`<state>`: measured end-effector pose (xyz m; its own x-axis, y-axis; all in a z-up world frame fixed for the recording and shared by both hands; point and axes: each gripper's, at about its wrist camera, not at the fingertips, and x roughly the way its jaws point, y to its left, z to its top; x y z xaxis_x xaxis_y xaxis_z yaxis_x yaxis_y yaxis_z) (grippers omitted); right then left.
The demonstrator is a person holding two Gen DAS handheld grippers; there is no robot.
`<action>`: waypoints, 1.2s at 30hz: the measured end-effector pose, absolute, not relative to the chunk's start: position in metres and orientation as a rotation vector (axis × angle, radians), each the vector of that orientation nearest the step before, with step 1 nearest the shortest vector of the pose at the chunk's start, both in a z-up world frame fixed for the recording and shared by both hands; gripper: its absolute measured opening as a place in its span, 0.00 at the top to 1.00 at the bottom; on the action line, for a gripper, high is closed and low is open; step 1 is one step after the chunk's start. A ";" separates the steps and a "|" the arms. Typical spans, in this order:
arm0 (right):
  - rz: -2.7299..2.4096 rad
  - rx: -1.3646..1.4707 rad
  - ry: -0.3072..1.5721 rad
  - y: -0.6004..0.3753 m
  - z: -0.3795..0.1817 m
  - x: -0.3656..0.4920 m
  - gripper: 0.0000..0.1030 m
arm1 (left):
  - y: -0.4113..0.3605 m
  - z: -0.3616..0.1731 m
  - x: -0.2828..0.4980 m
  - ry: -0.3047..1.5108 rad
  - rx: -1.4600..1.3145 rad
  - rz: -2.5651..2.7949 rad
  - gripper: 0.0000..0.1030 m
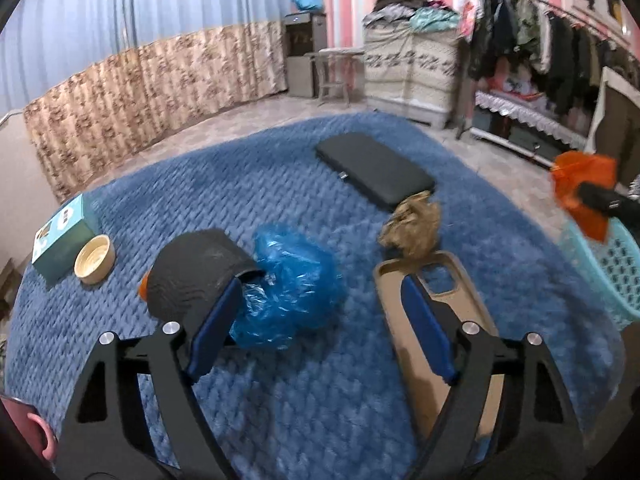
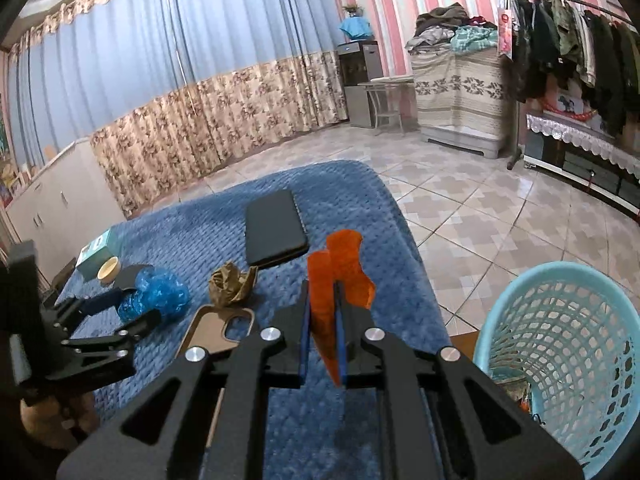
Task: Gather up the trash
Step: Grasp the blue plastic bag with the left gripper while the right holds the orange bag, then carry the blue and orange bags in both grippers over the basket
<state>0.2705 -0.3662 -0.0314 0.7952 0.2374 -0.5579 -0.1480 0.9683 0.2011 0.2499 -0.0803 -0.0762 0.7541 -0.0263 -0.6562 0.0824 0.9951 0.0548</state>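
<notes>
Right gripper clamps an orange scrap beside the basket; left gripper hangs open over the blue bag.

The right gripper (image 2: 322, 320) has its jaws together on an orange wrapper (image 2: 340, 276), which stands upright between the pads, with the light blue mesh basket (image 2: 560, 344) at its 4 o'clock, beside the blanket's edge. The left gripper (image 1: 320, 300) has its jaws wide apart above the blue blanket (image 1: 300, 400); a crumpled blue plastic bag (image 1: 292, 280) lies against its left pad, and a tan phone case (image 1: 436, 312) runs under its right finger. A crumpled brown wad (image 1: 412, 224) sits at 1 o'clock from the bag, touching the case's far end, with a black flat case (image 1: 372, 172) beyond it. At 9 o'clock are a teal box (image 1: 64, 236) and a pale bowl (image 1: 95, 259); the box's printing is too blurred to read. A black ridged object (image 1: 192, 276) overlaps the bag's left side.
</notes>
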 end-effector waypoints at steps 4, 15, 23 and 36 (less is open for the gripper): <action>0.201 0.152 0.617 -0.370 -0.033 0.270 0.90 | -0.072 -0.087 0.262 0.748 0.095 -0.028 0.34; 0.151 0.160 0.590 -0.390 -0.029 0.263 0.90 | -0.074 -0.079 0.266 0.762 0.049 -0.102 0.77; 0.047 0.165 0.562 -0.430 -0.023 0.246 0.90 | -0.122 -0.031 0.243 0.630 0.084 -0.214 0.77; -0.261 0.132 0.584 -0.525 -0.023 0.217 0.90 | -0.248 -0.027 0.246 0.588 0.125 -0.444 0.77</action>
